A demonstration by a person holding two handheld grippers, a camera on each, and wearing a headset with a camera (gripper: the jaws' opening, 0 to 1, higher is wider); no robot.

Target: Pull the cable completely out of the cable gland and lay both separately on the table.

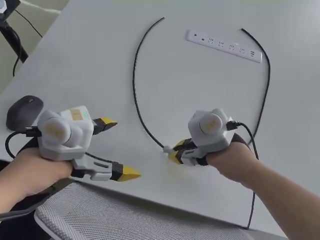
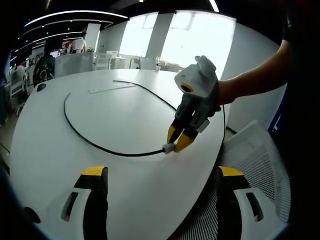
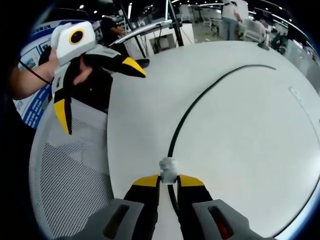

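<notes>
Cable (image 1: 134,85): thin, black and bendy; it lay in a big curve on the smooth white tabletop (image 1: 200,90).
Cable gland (image 3: 168,170): small, pale, round; it sat on the cable's near end.
Nearby: long white power strip (image 1: 224,46), dark mouse (image 1: 24,111).
Right gripper (image 3: 168,181): narrow, pinching the cable gland.
Left gripper (image 1: 124,148): wide apart, held nothing.

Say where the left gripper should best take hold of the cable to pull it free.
Probably the cable just beyond the gland, which the right gripper pinches. Bring the open left gripper down from above, jaws across it: it lies flat and bare on the table there.
</notes>
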